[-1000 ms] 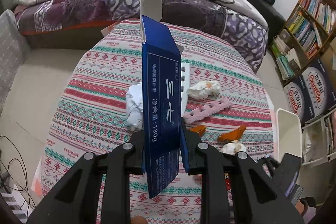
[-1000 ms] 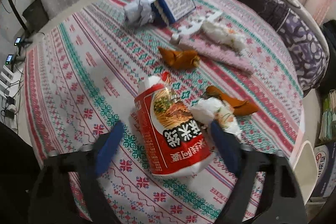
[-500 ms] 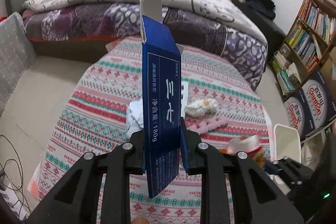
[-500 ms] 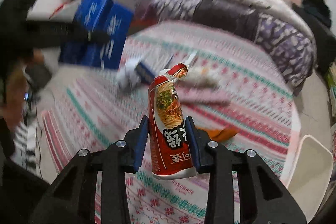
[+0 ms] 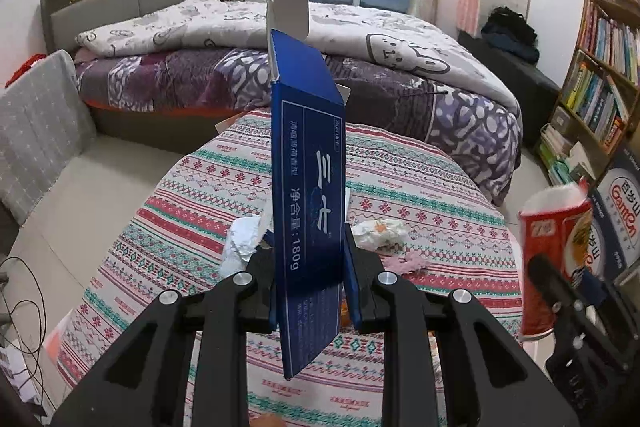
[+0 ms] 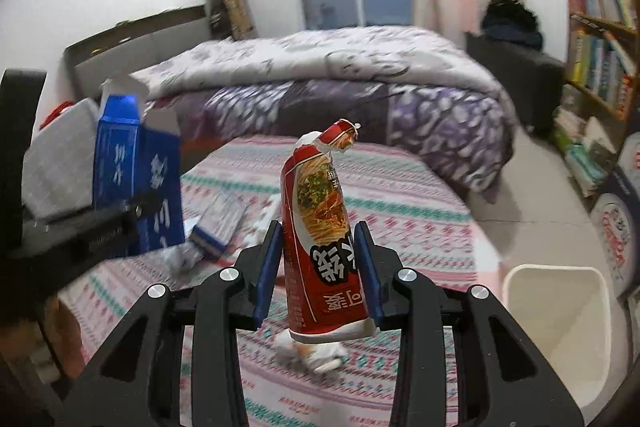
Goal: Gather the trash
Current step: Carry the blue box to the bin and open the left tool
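Observation:
My left gripper (image 5: pixel 310 267) is shut on a tall blue carton (image 5: pixel 308 195), held upright above the patterned table (image 5: pixel 420 195); the carton also shows at the left of the right wrist view (image 6: pixel 136 183). My right gripper (image 6: pixel 318 259) is shut on a red noodle packet (image 6: pixel 324 239), lifted above the table; the packet also shows at the right edge of the left wrist view (image 5: pixel 556 247). A white bin (image 6: pixel 560 327) stands on the floor to the lower right. Crumpled paper (image 5: pixel 244 243), a white wrapper (image 5: pixel 380 233) and a pink strip (image 5: pixel 408 261) lie on the table.
A bed (image 5: pixel 320 39) stands behind the table. A bookshelf (image 5: pixel 600 75) and printed boxes (image 5: pixel 620 219) line the right side. A grey cushion (image 5: pixel 36 123) is at the left. More white scraps (image 6: pixel 316 355) lie under the packet.
My right gripper closed on the red packet and lifted it off the table. Both grippers have risen and tilted up, so the room shows behind them.

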### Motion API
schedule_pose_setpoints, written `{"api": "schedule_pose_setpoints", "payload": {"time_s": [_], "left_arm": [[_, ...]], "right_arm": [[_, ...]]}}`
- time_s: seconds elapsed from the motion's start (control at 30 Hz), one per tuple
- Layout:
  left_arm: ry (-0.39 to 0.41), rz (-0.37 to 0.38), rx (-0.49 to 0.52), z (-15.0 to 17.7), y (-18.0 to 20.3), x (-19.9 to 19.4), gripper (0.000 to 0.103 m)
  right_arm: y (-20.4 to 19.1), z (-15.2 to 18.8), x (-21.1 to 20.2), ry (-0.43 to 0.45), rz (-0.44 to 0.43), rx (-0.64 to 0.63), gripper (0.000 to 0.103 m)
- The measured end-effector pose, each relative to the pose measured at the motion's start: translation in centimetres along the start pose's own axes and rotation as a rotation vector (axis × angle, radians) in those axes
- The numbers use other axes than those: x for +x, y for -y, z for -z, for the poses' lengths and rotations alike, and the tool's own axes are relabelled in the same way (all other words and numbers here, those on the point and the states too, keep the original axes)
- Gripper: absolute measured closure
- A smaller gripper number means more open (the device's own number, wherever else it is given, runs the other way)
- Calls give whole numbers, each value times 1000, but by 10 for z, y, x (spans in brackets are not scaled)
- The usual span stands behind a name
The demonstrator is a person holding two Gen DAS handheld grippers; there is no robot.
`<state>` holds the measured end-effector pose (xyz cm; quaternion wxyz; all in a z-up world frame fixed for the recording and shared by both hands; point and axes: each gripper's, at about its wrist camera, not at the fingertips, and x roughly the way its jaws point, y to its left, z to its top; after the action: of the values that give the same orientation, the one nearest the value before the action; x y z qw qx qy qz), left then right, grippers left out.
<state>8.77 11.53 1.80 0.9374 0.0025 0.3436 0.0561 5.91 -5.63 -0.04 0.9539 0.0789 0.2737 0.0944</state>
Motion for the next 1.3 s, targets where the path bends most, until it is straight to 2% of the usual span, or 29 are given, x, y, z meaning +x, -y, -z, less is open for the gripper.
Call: {"api": "schedule_pose_setpoints", "payload": {"time_s": [0.23,0.53,0.87,1.3], "left_arm": [[58,-11,56,7,33,-6,77],[77,22,93,9,67,-9,77],[81,76,133,13,103,-11,77],[46,171,206,27,150,-6,77]], "right_arm": [[25,-3,-4,19,65,56,68],[54,-4,-8,12,105,109,67],[88,-4,-21,19,161,164,66],[159,-1,-35,13,302,307,64]]}}
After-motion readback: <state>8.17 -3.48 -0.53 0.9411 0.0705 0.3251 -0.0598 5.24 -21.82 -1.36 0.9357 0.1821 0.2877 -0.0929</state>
